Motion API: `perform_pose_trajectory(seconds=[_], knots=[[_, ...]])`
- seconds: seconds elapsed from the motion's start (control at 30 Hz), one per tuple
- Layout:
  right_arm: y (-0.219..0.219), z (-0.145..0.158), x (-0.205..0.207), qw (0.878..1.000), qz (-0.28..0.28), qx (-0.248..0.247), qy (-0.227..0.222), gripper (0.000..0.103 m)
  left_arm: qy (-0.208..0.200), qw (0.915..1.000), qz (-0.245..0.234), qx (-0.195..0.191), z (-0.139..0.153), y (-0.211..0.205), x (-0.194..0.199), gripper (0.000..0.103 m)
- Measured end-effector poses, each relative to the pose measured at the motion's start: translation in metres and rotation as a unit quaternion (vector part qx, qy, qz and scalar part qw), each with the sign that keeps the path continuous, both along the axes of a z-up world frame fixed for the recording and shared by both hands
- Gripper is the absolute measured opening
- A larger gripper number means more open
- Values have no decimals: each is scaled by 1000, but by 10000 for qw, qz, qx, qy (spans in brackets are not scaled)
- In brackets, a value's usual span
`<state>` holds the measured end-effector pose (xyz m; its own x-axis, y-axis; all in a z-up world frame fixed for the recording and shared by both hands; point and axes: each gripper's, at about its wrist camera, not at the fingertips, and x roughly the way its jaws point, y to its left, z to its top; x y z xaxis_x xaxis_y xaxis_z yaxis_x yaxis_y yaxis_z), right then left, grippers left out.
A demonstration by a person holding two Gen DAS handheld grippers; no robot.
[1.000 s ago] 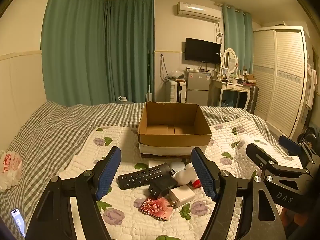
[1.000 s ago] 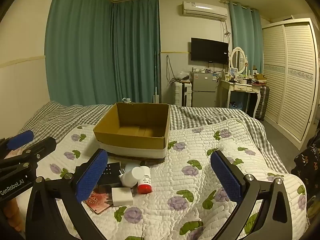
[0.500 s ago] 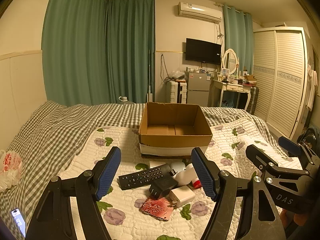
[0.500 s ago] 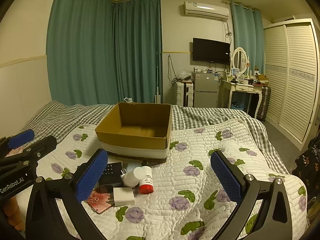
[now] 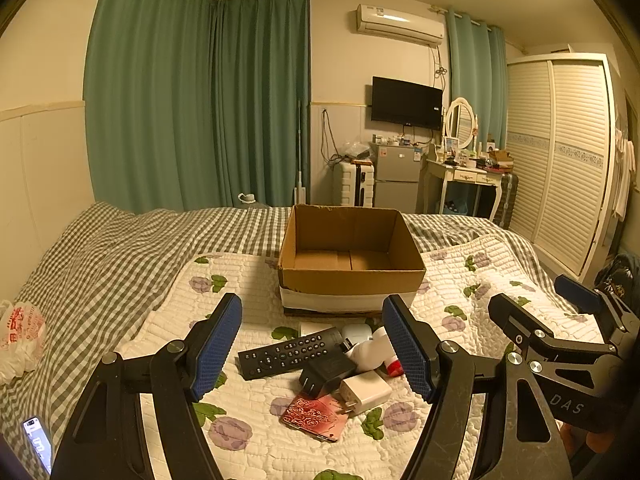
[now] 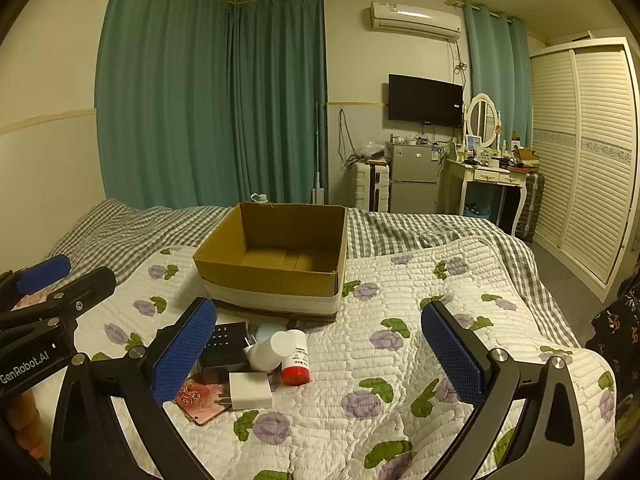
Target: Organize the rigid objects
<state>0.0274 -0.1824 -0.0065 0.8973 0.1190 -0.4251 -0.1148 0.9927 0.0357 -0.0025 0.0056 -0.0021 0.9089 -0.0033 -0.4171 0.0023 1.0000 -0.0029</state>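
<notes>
An empty open cardboard box [image 5: 348, 256] [image 6: 276, 256] stands on the quilt. In front of it lies a pile: a black remote [image 5: 290, 354], a black adapter [image 5: 326, 372] [image 6: 224, 356], a white charger [image 5: 366, 392] [image 6: 250, 391], a white bottle with a red cap [image 6: 296, 356] [image 5: 376, 354], a white case [image 5: 356, 332] and a red patterned card [image 5: 316, 418] [image 6: 200, 398]. My left gripper [image 5: 312, 350] is open above the pile, holding nothing. My right gripper [image 6: 320, 354] is open and empty, to the right of the pile.
The bed has a floral quilt [image 6: 420, 344] over a checked sheet [image 5: 100, 264]. A plastic bag [image 5: 20, 332] and a phone [image 5: 38, 442] lie at the left edge. A fridge [image 6: 412, 178], dressing table [image 6: 492, 180] and wardrobe [image 6: 584, 152] stand beyond the bed.
Both views have shifted very slightly; the objects and box lie as before. Both grippers remain open.
</notes>
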Motion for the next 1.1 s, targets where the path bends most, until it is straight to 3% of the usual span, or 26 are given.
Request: perform_pose_trajectory(seconds=[1.1], knots=[[0, -2, -1, 9999, 53, 51, 68, 103, -1, 10000, -4, 7, 0, 0, 0, 76]])
